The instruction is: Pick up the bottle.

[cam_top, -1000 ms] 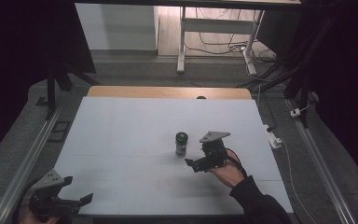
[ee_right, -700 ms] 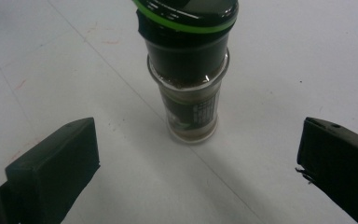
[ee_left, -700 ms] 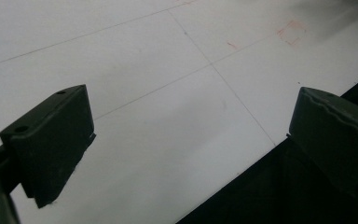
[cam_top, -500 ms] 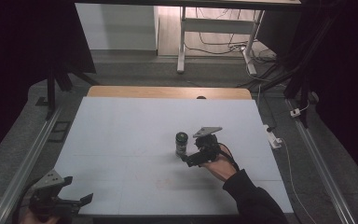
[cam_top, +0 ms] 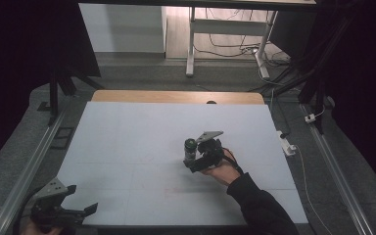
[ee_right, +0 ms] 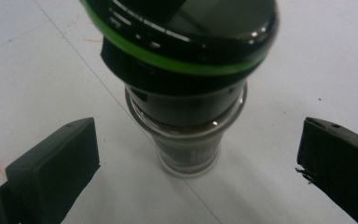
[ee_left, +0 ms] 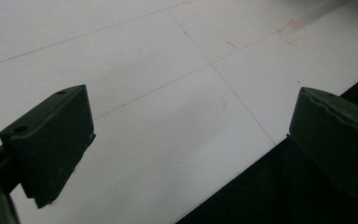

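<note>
A small glass jar (cam_top: 190,151) with a black cap and a green ring stands upright near the middle of the white table (cam_top: 127,142). My right gripper (cam_top: 194,163) is open right beside it. In the right gripper view the jar (ee_right: 186,93) stands between the two black jaws, which are spread wide and clear of its sides. My left gripper (cam_top: 81,209) hangs open at the table's front left corner, over the edge, with nothing between its fingers (ee_left: 51,140).
A wooden strip (cam_top: 176,97) runs along the table's far edge. Metal rails (cam_top: 24,171) flank both sides. A power strip (cam_top: 288,143) and cables lie on the floor at the right. White table legs (cam_top: 191,44) stand beyond.
My right gripper has moved left and forward to the jar, so that its open jaws now stand on either side of it. The left gripper has stayed put.
</note>
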Tool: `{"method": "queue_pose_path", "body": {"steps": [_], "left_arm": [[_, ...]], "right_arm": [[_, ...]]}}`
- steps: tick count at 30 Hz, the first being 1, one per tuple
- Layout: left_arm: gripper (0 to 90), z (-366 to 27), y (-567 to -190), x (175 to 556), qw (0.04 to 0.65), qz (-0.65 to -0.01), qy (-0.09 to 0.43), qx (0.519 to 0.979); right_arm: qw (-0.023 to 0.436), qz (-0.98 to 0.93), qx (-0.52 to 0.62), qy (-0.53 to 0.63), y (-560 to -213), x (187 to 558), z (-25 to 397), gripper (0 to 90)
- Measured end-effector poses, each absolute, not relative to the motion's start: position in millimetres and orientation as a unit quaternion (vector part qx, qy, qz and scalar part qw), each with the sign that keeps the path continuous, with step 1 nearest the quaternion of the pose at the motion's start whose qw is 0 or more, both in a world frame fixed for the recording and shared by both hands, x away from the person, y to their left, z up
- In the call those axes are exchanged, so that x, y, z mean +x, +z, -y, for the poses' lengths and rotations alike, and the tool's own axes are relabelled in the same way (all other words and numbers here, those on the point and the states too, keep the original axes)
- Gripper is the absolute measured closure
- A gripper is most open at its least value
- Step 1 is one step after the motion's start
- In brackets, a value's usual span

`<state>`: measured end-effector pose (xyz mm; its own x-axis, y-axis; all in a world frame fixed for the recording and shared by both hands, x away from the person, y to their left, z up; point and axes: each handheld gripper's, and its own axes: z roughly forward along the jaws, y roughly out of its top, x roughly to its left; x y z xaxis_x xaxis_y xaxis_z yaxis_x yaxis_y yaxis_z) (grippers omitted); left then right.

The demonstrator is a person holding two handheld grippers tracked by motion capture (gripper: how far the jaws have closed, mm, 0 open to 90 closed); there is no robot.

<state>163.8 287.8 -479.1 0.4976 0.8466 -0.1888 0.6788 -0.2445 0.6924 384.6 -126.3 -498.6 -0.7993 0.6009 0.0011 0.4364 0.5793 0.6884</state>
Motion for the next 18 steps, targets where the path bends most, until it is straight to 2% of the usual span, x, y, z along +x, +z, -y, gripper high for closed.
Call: {"method": "queue_pose_path", "body": {"steps": [9,13,18], "left_arm": [[0.8,-287.8,-479.1,163.8,0.373,-0.488,0.112,0.781],[0.8,-287.7,-479.2,164.0,0.373,-0.488,0.112,0.781],[0.8,-287.6,-479.2,164.1,0.372,-0.488,0.112,0.782]], "right_arm": [[0.12,-0.881,0.292,0.352,-502.3,389.8,123.3,1.1],[0.119,-0.878,0.291,0.362,-501.1,390.6,124.3,7.9],[0.106,-0.878,0.282,0.372,-501.1,391.7,125.2,22.1]]}}
